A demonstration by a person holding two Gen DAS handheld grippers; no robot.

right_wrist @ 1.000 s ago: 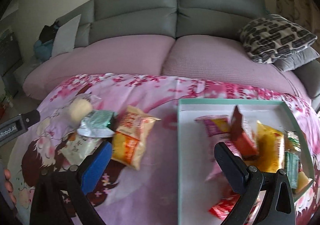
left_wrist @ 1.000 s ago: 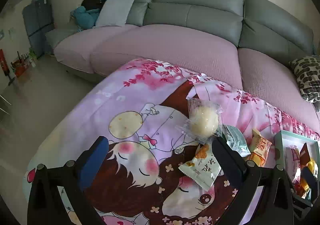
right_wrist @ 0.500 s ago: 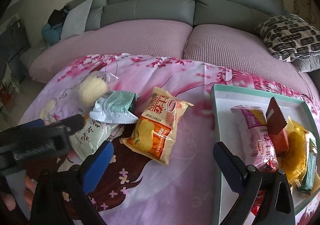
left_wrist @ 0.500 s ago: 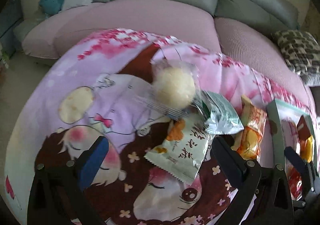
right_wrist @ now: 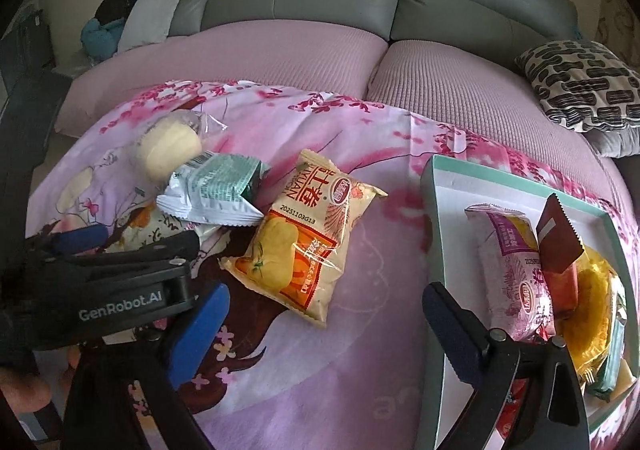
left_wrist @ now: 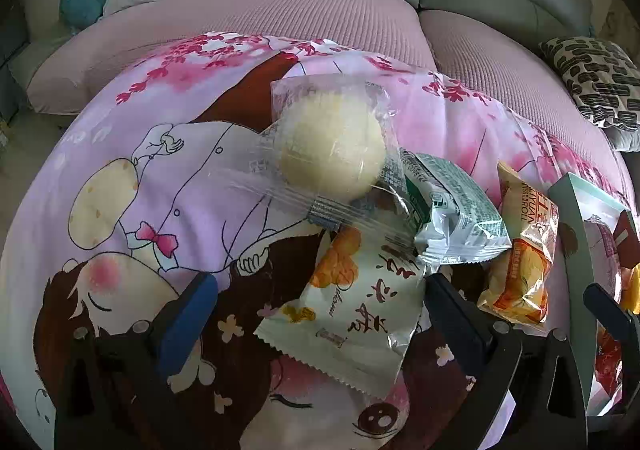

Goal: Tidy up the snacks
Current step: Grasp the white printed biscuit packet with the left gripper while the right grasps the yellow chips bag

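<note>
Pink cartoon-printed cloth [right_wrist: 360, 350] is spread over the worktop, and the loose snacks are gathered on its left part. A pale round cake in a clear wrapper [left_wrist: 332, 149] is seen farthest back, with a green-and-silver packet [left_wrist: 452, 217] lying against its right edge. A white packet with an orange print [left_wrist: 352, 306] is partly tucked under both, on the near side. An orange-and-yellow packet [right_wrist: 304, 238] is laid alone just right of the group, apart from the teal-rimmed tray [right_wrist: 434, 234] at the right. Inside the tray a pink-and-white packet [right_wrist: 508, 270], a brown sachet [right_wrist: 558, 238] and a yellow-wrapped item [right_wrist: 596, 314] are piled against the far right side.

The left gripper [left_wrist: 316, 314] is held over the white packet, its fingers spread wide to either side of it; no pressing on the packet can be made out. The right gripper [right_wrist: 324, 314] is poised with its fingers wide and closing slightly, the near end of the orange-and-yellow packet lying between them without being clamped. A grey sofa with pink seat covers [right_wrist: 280, 61] is seen beyond.
</note>
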